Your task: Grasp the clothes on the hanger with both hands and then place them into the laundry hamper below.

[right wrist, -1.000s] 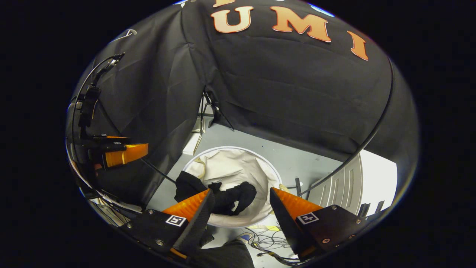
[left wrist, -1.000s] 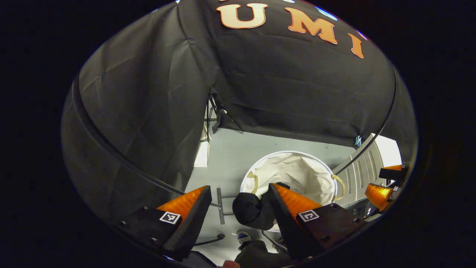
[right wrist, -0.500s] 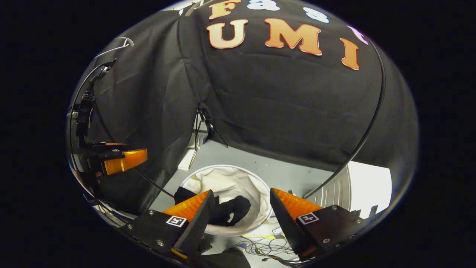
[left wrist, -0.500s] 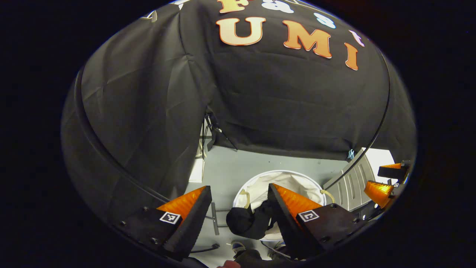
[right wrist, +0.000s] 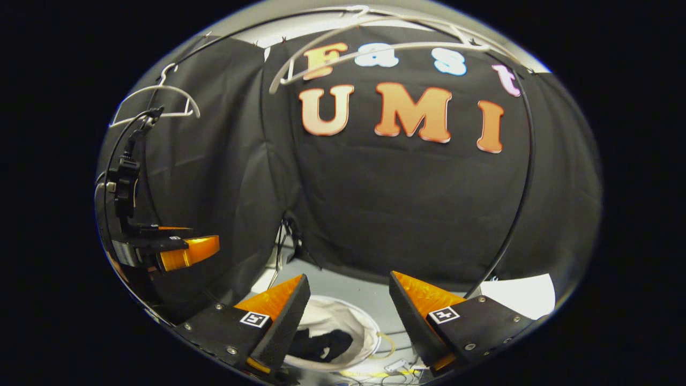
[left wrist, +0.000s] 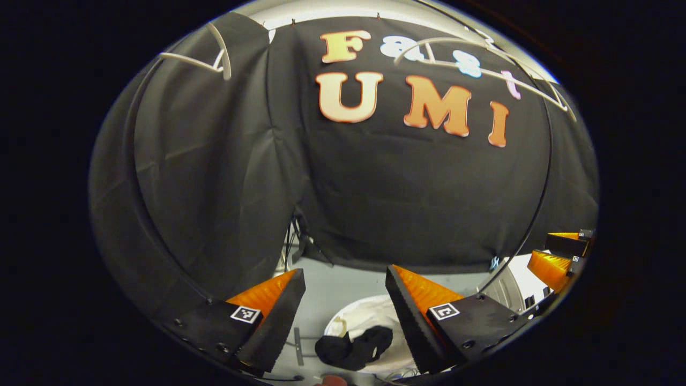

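Jaws wide apart and empty on both left gripper (left wrist: 343, 300) and right gripper (right wrist: 348, 305). Black clothes (right wrist: 321, 344) now bunched in the white hamper (right wrist: 370, 338) below. Soft, light, floppy stuff, best pinched at a fold. Compared with a second ago: both tilted up, bare hangers (right wrist: 155, 99) in sight.

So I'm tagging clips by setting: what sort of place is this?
Likely a staged recording booth, not a home: black cloth walls, bare white hangers overhead, and a white laundry hamper holding dark clothes on a grey floor.
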Available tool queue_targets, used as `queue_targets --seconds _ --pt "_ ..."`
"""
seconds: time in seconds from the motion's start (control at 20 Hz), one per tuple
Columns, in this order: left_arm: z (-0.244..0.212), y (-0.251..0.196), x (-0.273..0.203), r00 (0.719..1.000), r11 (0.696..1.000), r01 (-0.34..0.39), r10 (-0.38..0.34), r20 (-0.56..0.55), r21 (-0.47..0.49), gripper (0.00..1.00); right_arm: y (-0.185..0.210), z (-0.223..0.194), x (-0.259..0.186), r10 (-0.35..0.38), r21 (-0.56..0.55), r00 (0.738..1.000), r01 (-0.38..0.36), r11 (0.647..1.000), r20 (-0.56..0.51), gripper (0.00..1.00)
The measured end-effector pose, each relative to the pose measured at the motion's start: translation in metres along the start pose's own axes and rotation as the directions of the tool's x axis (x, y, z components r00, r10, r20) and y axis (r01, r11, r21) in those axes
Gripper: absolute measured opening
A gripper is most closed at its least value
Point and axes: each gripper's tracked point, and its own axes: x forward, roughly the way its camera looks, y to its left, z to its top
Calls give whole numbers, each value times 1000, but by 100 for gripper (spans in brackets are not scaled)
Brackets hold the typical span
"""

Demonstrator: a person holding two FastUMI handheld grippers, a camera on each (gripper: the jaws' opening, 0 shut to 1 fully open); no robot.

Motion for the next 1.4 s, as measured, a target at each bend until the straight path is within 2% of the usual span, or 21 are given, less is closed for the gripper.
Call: queue_targets --seconds 0.2,0.35,0.4,0.5,0.55,0.6,0.65,0.7,0.75,0.85,0.95,1.25,1.4 --pt "55 -2 -18 993 1000 2 -1 119 -8 97 -18 56 -18 -33 1 993 33 999 114 92" --pt "83 -10 -30 986 999 29 -24 163 -27 96 -28 81 -27 -56 15 981 55 998 183 92" --pt "92 -13 -33 983 999 36 -29 183 -36 97 -31 87 -31 -61 20 978 59 998 200 100" --pt "110 -18 -38 973 998 43 -32 227 -44 97 -40 100 -38 -79 20 969 76 997 232 100" --pt "117 -20 -41 967 998 44 -32 252 -45 97 -44 106 -42 -86 17 965 84 996 247 92" --pt "124 -20 -42 962 998 47 -33 271 -43 94 -47 113 -45 -93 14 960 93 996 263 92" --pt "130 -21 -43 958 998 47 -34 285 -40 96 -51 120 -48 -102 9 956 104 995 277 100" --pt "137 -22 -45 953 998 48 -34 302 -39 97 -56 126 -55 -111 2 950 115 993 292 100" --pt "145 -24 -49 946 998 50 -34 322 -40 99 -59 131 -60 -118 -2 945 125 992 305 84" --pt "155 -24 -59 932 998 45 -27 362 -42 100 -65 141 -66 -138 -2 932 147 989 335 100" --pt "162 -24 -62 916 999 29 -12 401 -35 94 -72 152 -75 -149 2 917 159 987 370 100" --pt "177 -25 -75 881 997 37 -4 473 -61 94 -85 167 -93 -167 4 892 182 983 421 99" --pt "182 -23 -79 873 997 33 8 488 -75 94 -91 174 -99 -175 -7 879 198 980 444 99"
